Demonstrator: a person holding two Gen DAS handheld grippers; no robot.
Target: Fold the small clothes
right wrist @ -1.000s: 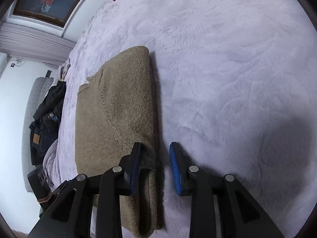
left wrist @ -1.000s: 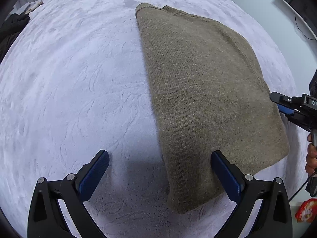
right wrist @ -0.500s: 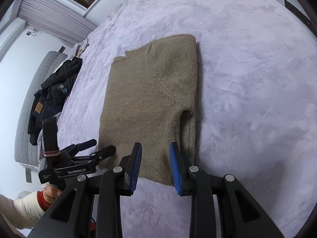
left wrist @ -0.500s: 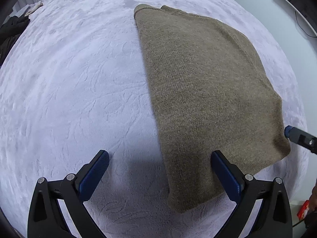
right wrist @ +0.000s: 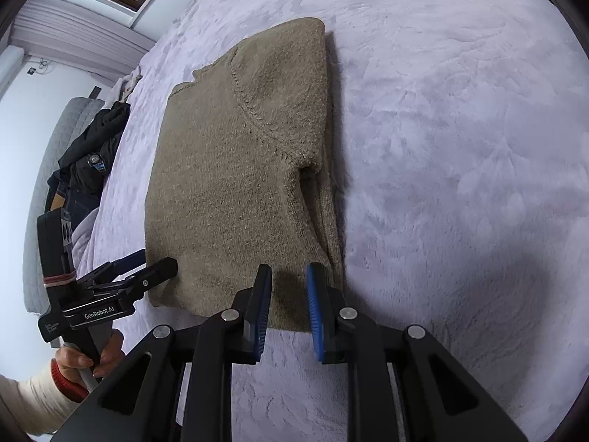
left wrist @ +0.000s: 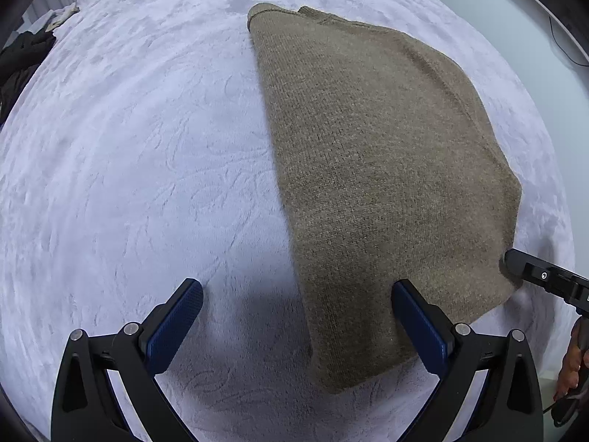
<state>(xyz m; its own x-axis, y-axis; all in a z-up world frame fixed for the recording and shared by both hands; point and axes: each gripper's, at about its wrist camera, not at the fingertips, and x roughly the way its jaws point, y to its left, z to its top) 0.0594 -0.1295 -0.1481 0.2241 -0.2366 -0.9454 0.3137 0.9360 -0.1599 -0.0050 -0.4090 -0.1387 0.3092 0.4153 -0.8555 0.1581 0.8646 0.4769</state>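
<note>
Jaws wide on the left gripper, narrowly parted and empty on the right gripper.

Earlier frames given, the right jaws have just been closing, with nothing between them; they hover just short of the near hem of the folded brown sweater. That sweater lies flat on the pale plush bedspread, its near corner between the left jaws, untouched. Dark clothes lie beyond the left gripper.

A pale lilac plush blanket covers the bed; dark clothes lie heaped at its edge; a grey quilted headboard stands behind them.
</note>
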